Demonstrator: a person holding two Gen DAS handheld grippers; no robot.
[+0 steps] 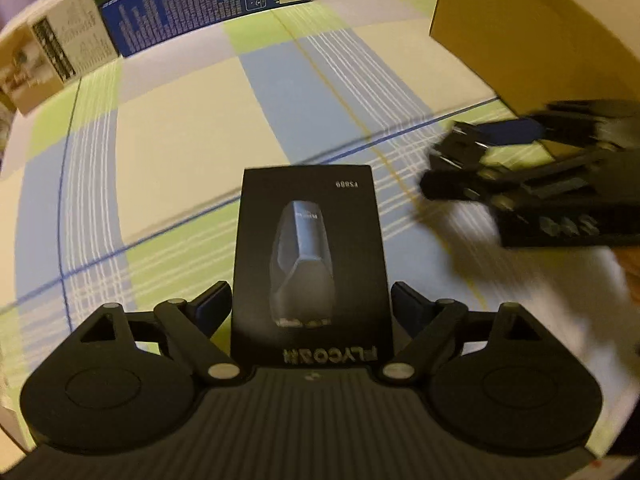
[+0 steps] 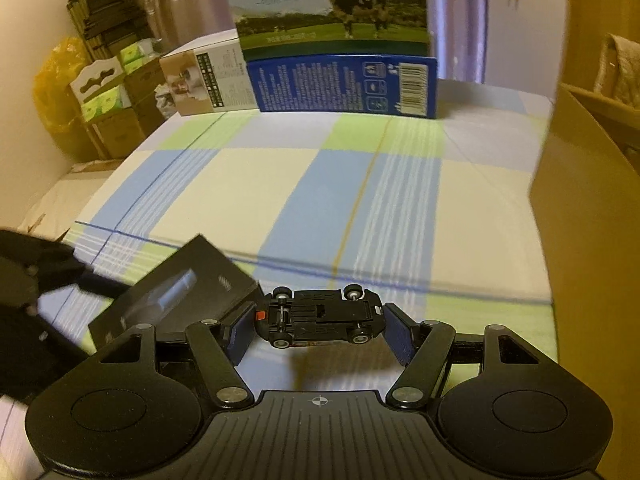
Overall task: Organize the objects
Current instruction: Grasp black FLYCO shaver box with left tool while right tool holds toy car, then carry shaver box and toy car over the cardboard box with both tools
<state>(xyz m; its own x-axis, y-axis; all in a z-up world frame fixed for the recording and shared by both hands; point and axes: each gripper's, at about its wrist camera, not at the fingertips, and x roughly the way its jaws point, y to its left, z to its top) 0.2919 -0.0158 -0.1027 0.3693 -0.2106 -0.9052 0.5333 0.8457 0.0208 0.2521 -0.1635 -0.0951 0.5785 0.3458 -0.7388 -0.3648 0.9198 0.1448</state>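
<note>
Your left gripper (image 1: 310, 304) clamps the black shaver box (image 1: 310, 256); your right gripper (image 2: 320, 326) pinches the toy car (image 2: 320, 316), wheels up, above the checked tabletop (image 2: 280, 184).

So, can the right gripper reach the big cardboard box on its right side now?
Probably yes. The cardboard box stands close on the right, with only bare checked cloth between. But the right gripper is shut on a toy car, so its fingers are not free to grasp the box.

Checked cloth (image 2: 248, 184) (3 boxes (image 2: 340, 84) on it)
</note>
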